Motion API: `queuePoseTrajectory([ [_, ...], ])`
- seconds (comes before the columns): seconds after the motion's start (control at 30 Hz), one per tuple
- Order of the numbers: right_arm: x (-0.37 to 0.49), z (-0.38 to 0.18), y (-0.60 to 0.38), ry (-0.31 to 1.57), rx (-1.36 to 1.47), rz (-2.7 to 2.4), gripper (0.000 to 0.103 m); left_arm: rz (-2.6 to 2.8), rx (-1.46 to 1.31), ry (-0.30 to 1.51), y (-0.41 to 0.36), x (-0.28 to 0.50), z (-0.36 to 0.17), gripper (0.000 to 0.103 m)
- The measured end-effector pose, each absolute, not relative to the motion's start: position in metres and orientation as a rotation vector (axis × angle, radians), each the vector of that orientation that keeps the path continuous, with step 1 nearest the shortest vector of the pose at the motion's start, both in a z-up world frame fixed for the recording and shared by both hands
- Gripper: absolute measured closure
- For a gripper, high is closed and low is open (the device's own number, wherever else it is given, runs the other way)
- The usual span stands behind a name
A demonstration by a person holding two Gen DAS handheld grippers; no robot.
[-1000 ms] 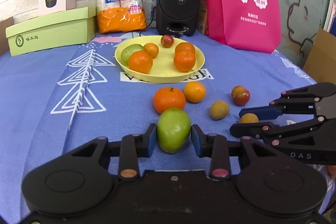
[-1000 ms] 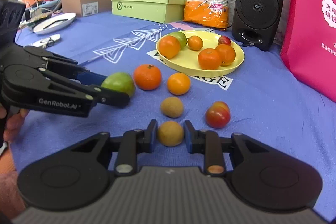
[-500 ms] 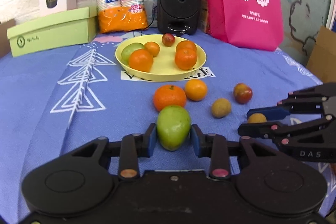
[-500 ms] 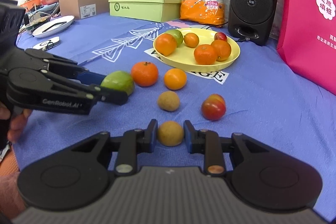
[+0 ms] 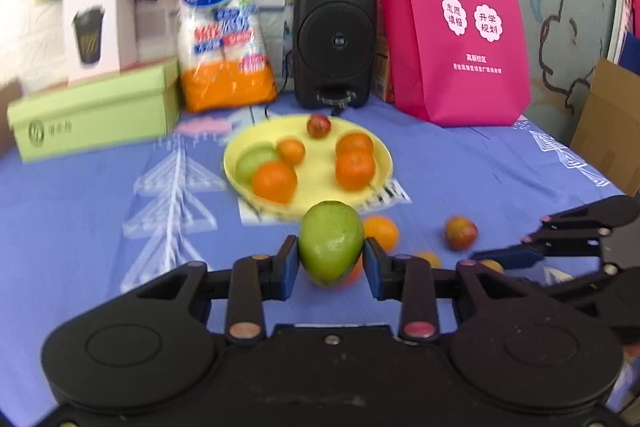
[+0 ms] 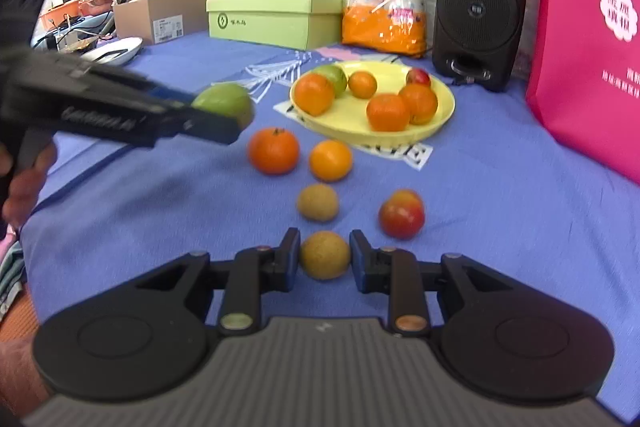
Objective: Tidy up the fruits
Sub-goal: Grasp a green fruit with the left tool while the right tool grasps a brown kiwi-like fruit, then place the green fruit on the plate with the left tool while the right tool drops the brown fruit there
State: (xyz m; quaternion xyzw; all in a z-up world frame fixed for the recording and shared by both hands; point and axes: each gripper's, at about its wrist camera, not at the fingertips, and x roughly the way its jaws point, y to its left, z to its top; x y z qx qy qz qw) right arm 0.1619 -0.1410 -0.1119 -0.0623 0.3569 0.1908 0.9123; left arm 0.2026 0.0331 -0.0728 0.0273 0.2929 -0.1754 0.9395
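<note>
Green mango (image 5: 330,242) was off the cloth, pinched at its sides, pointed end down. Yellow plate (image 6: 439,115) held six fruits: oranges, a green one, a red one. Two oranges (image 6: 273,151), two brown fruits (image 6: 325,255) and a red-yellow fruit (image 6: 401,214) lay loose near it.

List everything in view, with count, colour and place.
plate: 1, yellow, mid-table, holding six fruits
mango: 1, green, lifted in the left gripper
oranges: 2, orange, on the cloth before the plate
brown fruits: 2, tan, one between the right gripper's fingers
red fruit: 1, red-yellow, right of the brown ones
speaker: 1, black, behind the plate
bag: 1, pink, far right
green box: 1, back left
left gripper: black, shut on the mango
right gripper: black, around a brown fruit, contact unclear
</note>
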Motion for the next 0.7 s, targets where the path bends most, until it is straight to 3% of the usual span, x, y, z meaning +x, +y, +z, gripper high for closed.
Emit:
queuePoseTrajectory([
  [0.27, 0.196, -0.088, -0.143, 0.673, -0.164, 0.372, 0.077, -0.394, 0.113, 0.622, 0.010, 0.280, -0.069, 0.069],
  [0.57, 0.316, -0.075, -0.154, 0.642, -0.080, 0.315, 0.077, -0.389, 0.136, 0.687, -0.017, 0.332, -0.093, 0.068],
  [0.7, 0.361, -0.088, -0.140, 0.678, -0.096, 0.302, 0.077, -0.380, 0.134, 0.698, -0.016, 0.339, -0.100, 0.063],
])
